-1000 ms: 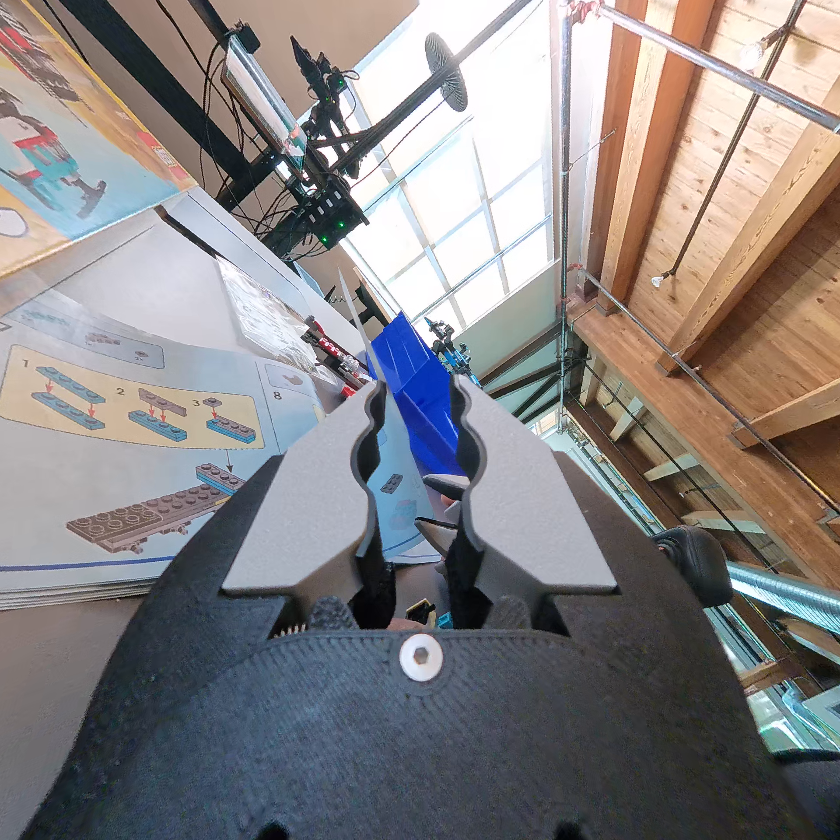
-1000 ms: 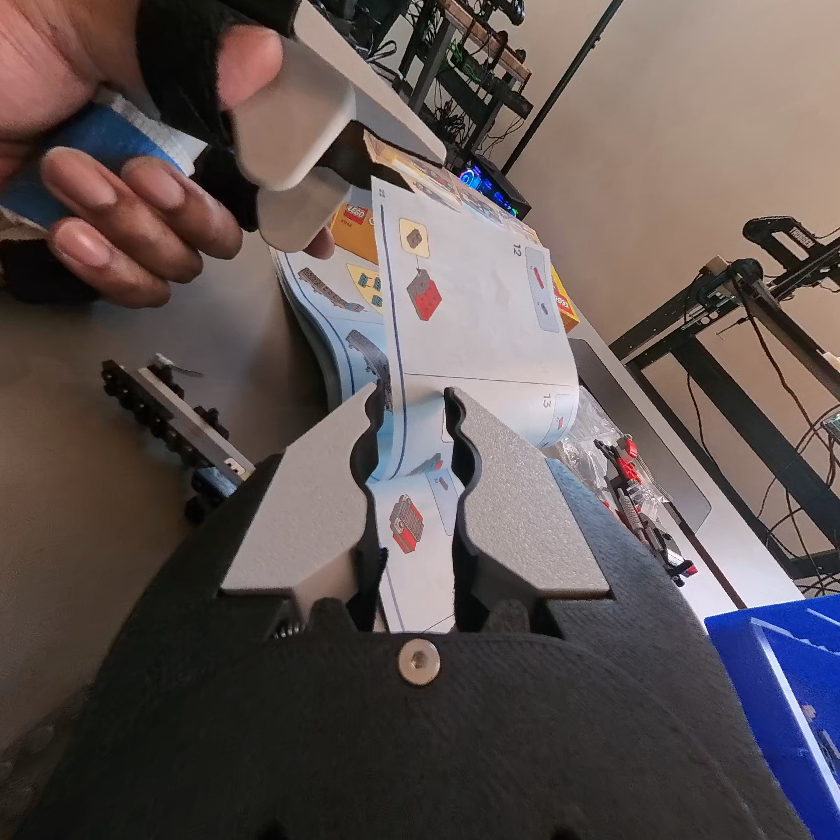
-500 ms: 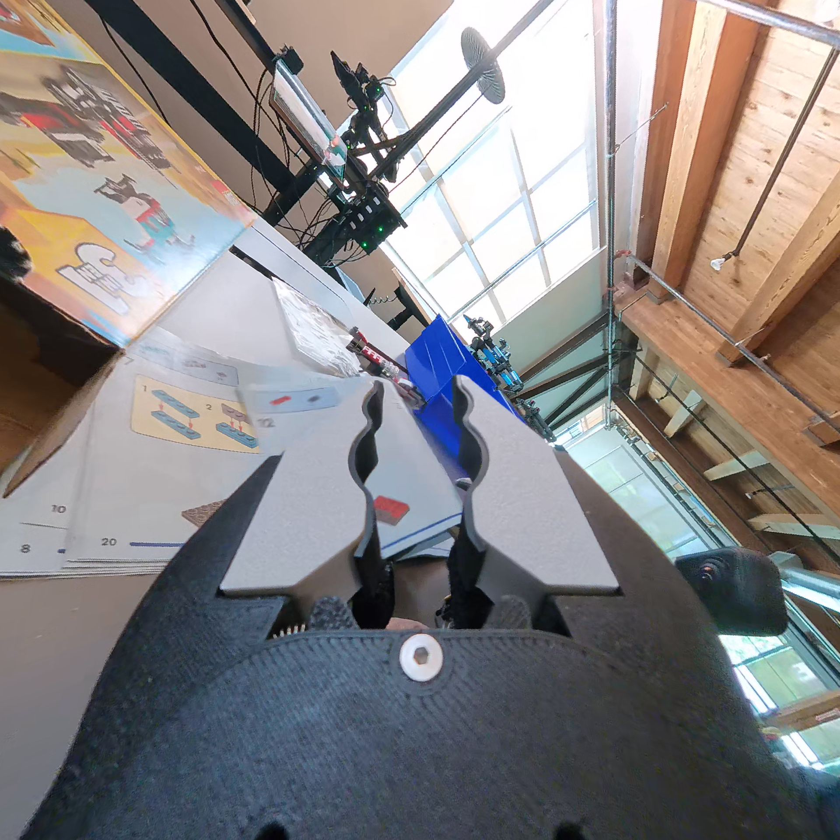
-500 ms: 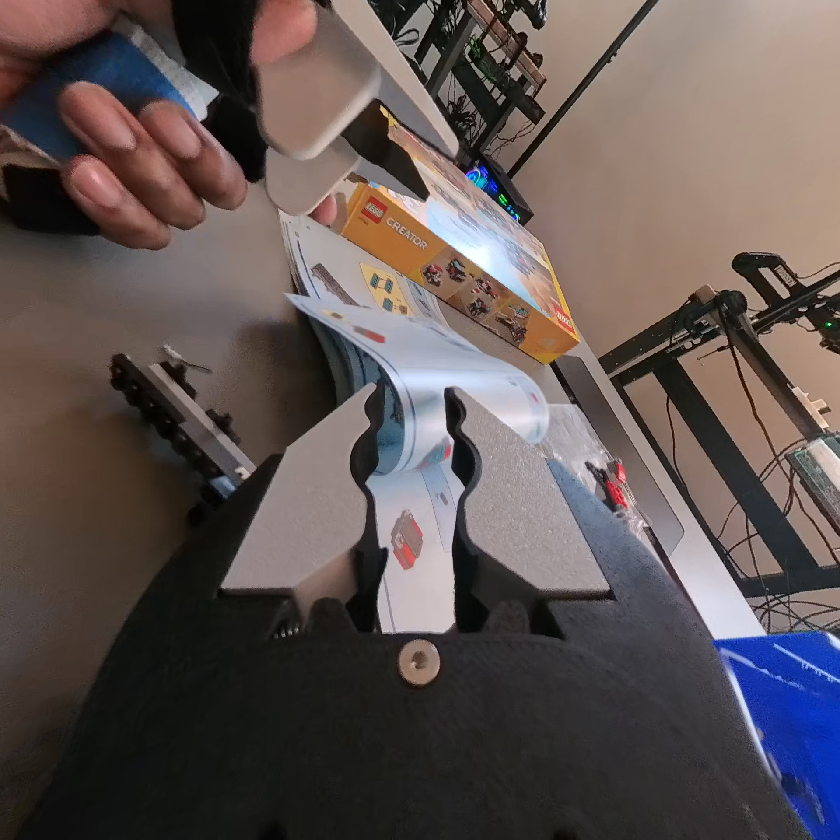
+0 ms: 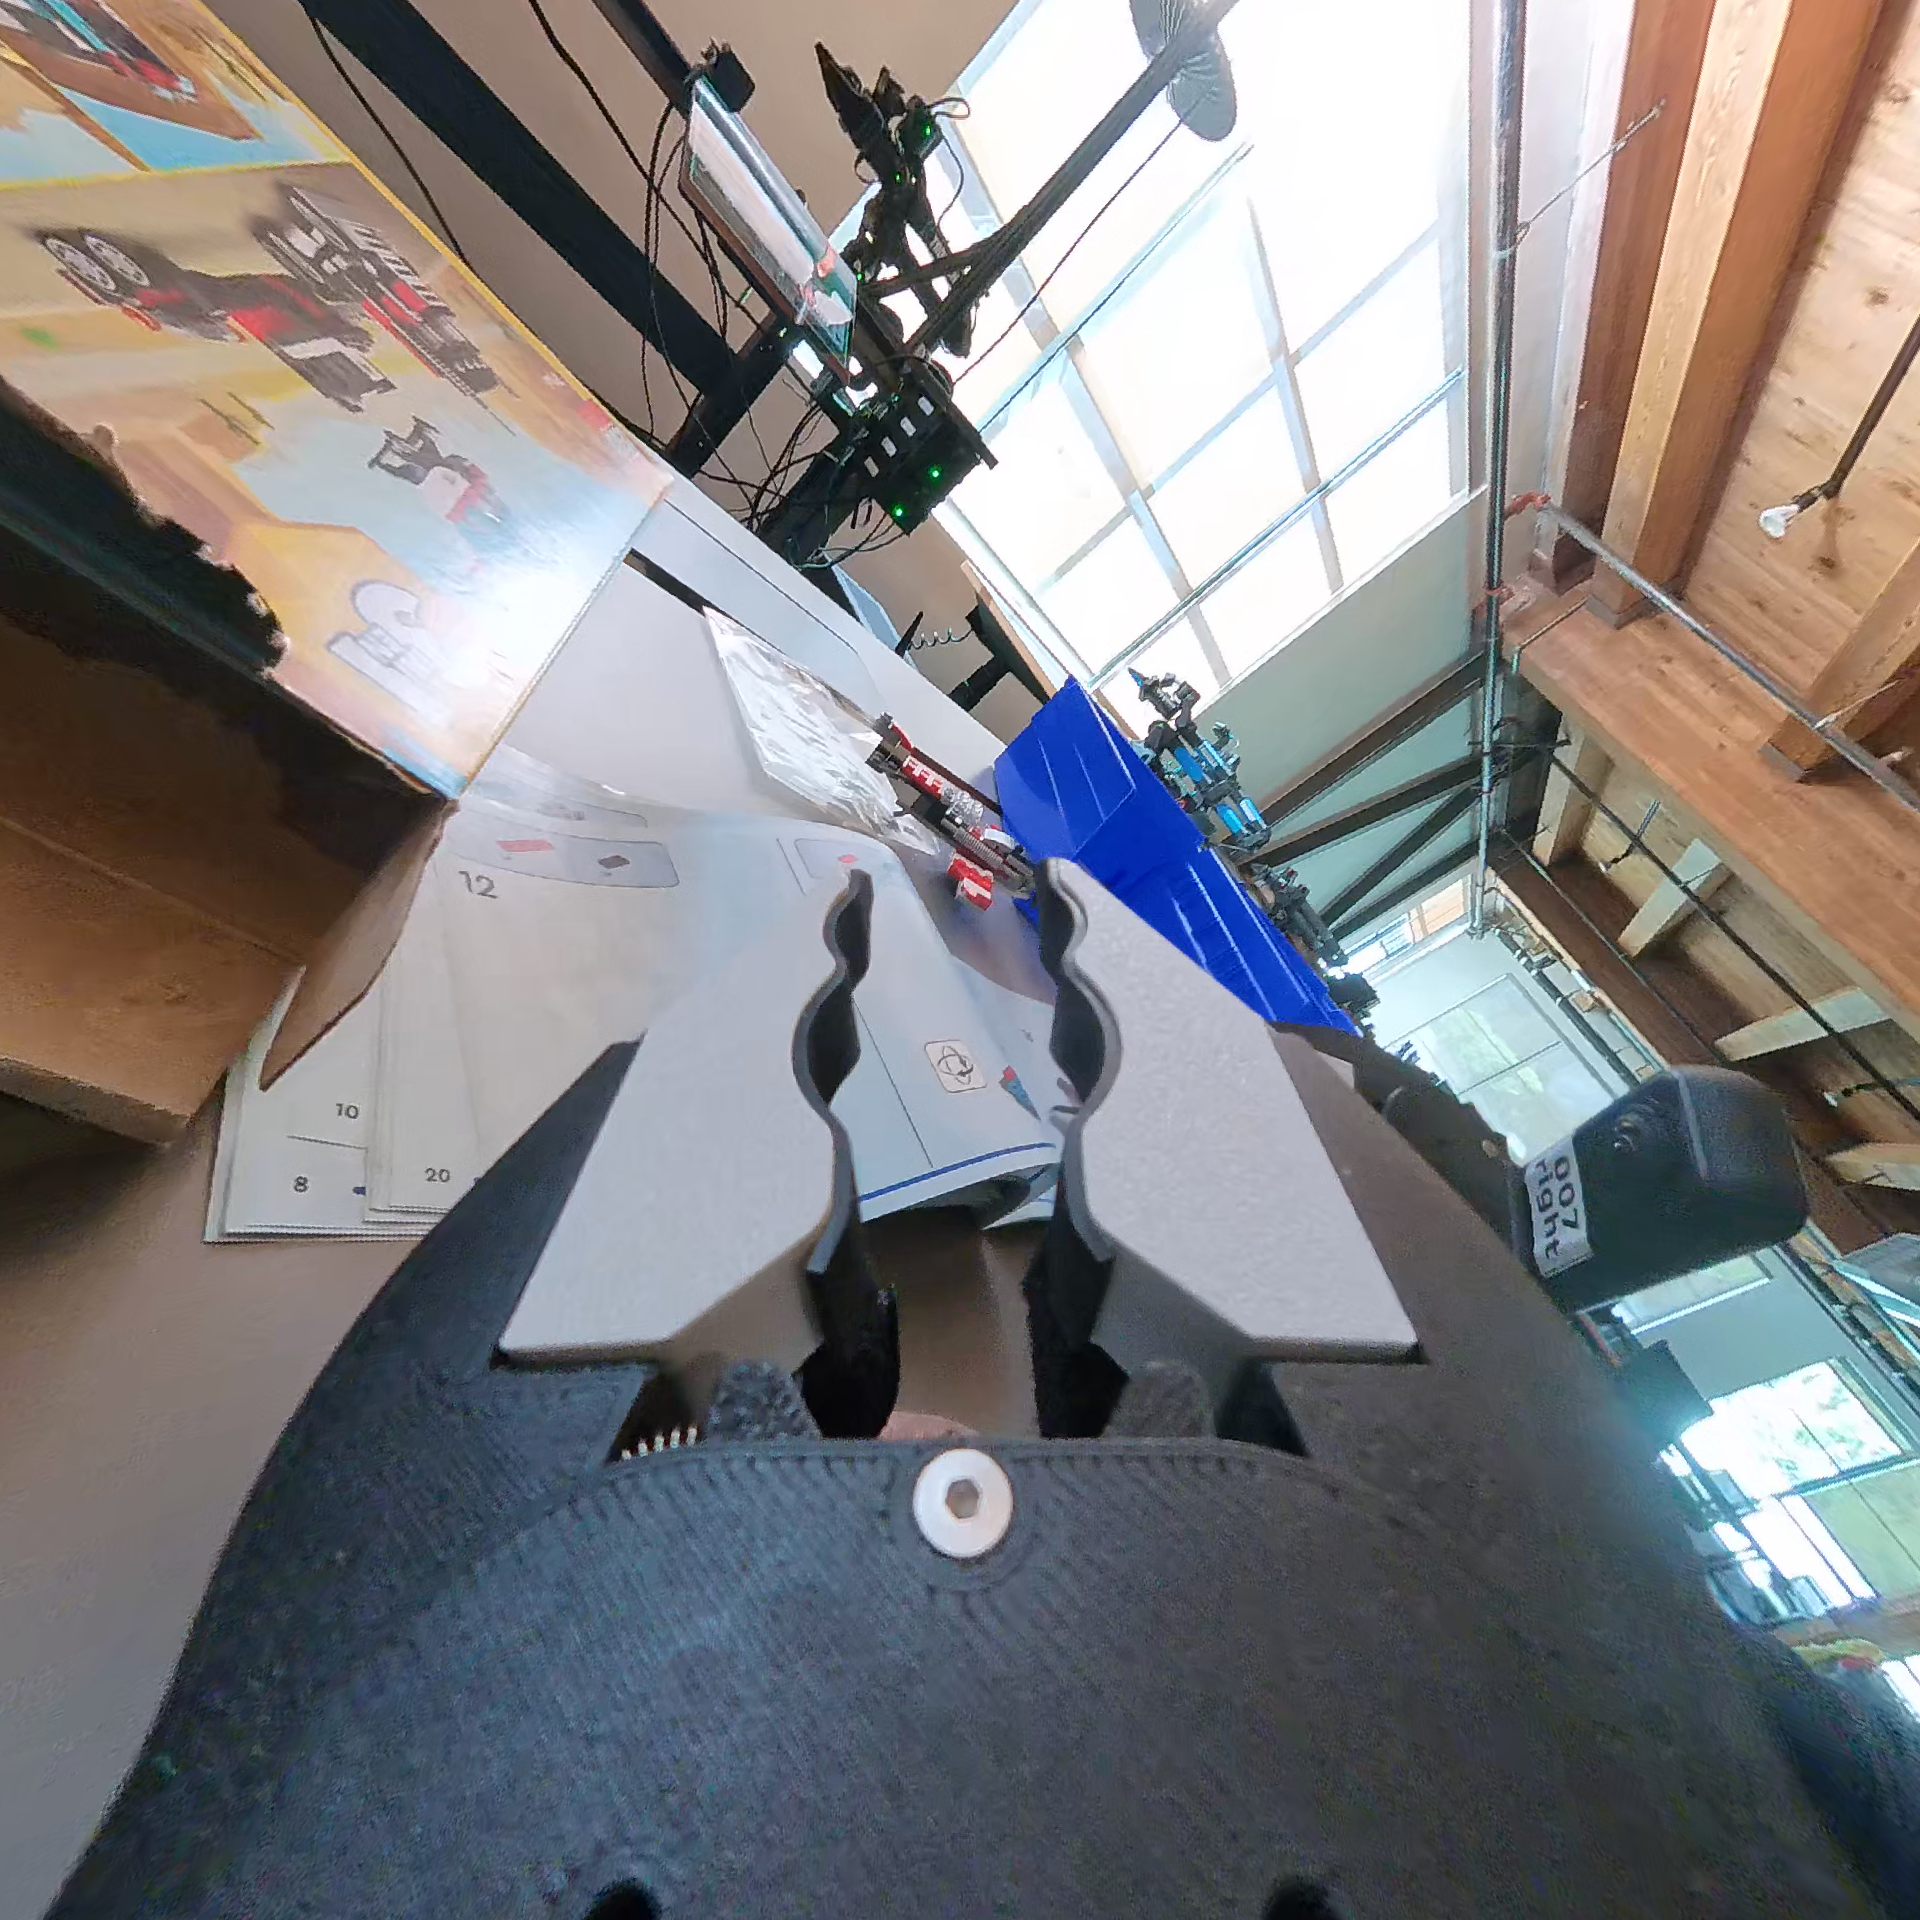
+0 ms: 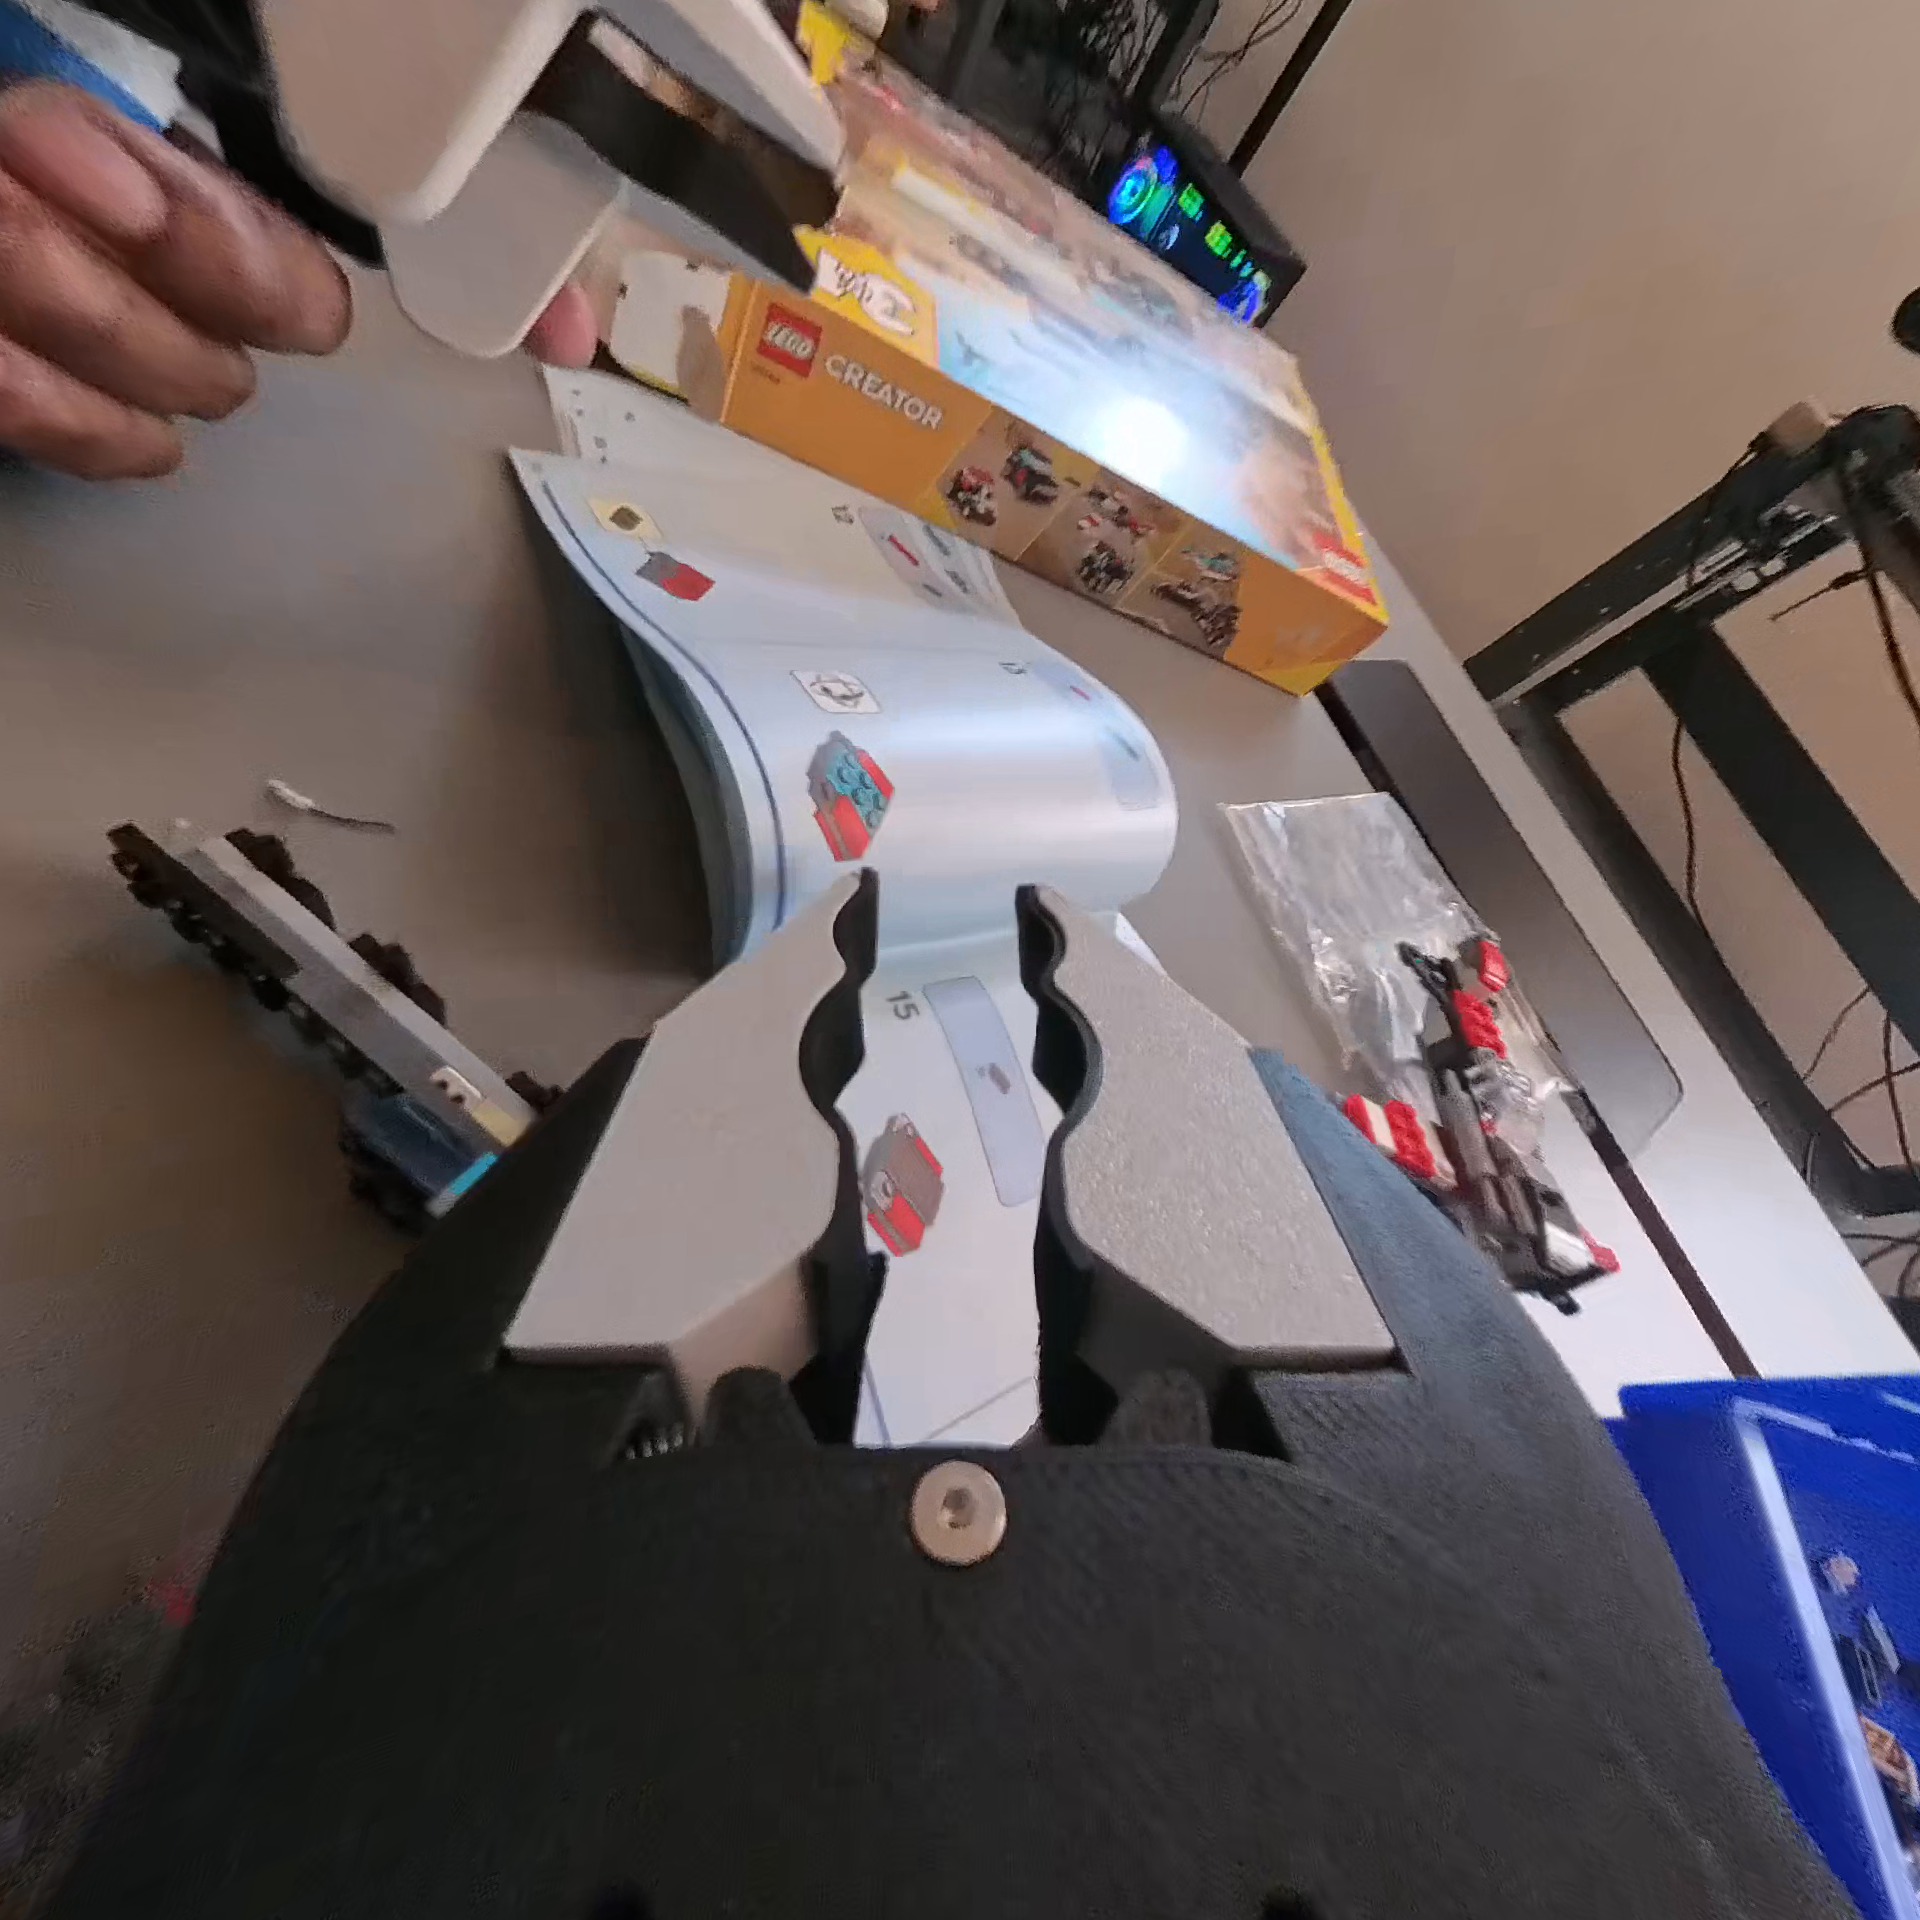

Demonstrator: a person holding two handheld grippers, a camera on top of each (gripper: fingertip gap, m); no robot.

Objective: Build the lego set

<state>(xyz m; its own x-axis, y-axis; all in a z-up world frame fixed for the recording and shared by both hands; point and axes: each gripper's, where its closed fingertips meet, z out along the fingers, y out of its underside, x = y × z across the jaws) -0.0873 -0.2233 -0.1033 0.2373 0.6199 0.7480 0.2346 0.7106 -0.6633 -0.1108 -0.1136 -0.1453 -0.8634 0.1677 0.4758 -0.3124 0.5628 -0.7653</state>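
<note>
1. Left wrist view: the left gripper (image 5: 951, 935) is hovering low over the desk (image 5: 125, 1403), its fingers (image 5: 727, 1122) standing slightly parted with nothing between them. Behind the gap, the open instruction booklet (image 5: 935, 1070) is lying at centre frame, its fanned page edges spreading toward the lower left. The yellow set box (image 5: 343, 416) is filling the upper left, and a clear parts bag (image 5: 800, 727) with red pieces is lying just above the fingertips, beside a blue bin (image 5: 1122, 831). Risk, as a judgement: the fingers are pointing along the paper, so a push forward could crease or drag a page.

2. Right wrist view: the right gripper (image 6: 940, 904) is hanging above the booklet (image 6: 914, 790), fingers (image 6: 1164, 1132) narrowly apart and gripping nothing. The upper page is curling in an unsettled arch just past the tips. The partly built dark model (image 6: 301, 987) is lying at mid left on the desk (image 6: 364, 623), untouched; loose red and black pieces (image 6: 1475, 1122) on the bag are sitting at right. The left gripper (image 6: 499, 208), in a hand (image 6: 135, 301), is blurring across the upper left. Risk, as a judgement: the curled page may spring over and hide the wanted step, and a sweep could knock the model.
</note>
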